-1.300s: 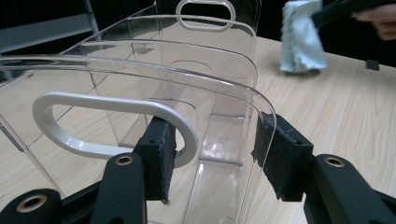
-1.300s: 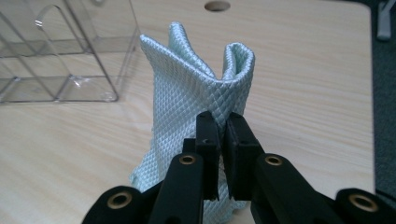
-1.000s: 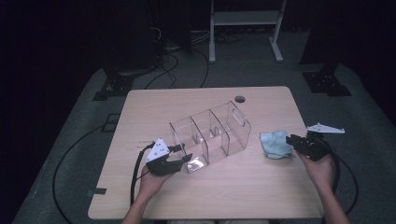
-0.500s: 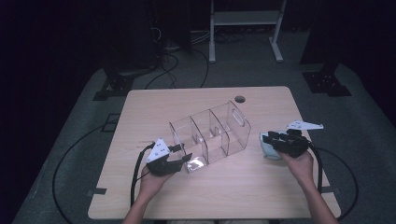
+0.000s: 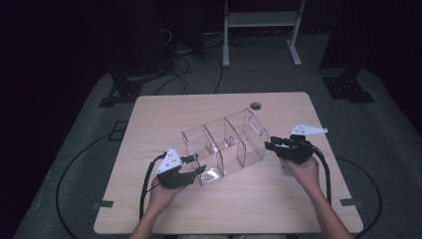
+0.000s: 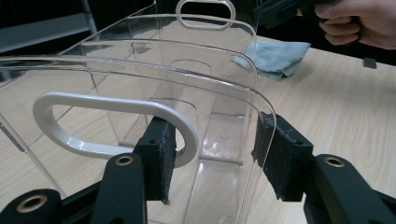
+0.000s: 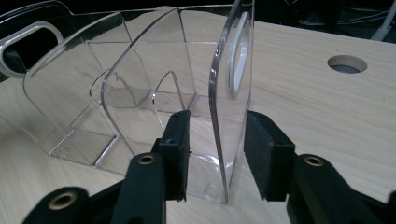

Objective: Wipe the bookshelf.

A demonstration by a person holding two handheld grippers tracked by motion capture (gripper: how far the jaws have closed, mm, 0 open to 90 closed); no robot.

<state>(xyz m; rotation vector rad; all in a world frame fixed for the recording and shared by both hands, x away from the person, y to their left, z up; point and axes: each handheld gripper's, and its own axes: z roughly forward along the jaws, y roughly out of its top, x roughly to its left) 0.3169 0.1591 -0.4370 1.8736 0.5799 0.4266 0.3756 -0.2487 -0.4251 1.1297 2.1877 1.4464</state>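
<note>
No readable writing on anything. Clear plastic three-compartment organiser with white-rimmed handle slots (image 5: 224,147) lies on its side mid-table on the light wooden table (image 5: 278,204), long axis running from near-left to far-right, openings toward the far-left. Left gripper (image 5: 191,174) clamps its near-left end wall beside the handle slot. Right gripper (image 5: 269,146): jaws straddle the far-right end wall, have just been closing, pads not yet pressing. Crumpled pale blue cloth (image 6: 275,56) lies near that end.

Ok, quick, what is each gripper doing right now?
Left gripper: shut on the clear organizer's handle-end wall.
Right gripper: open, closing around the organizer's other end wall, fingers not yet pressing.
</note>
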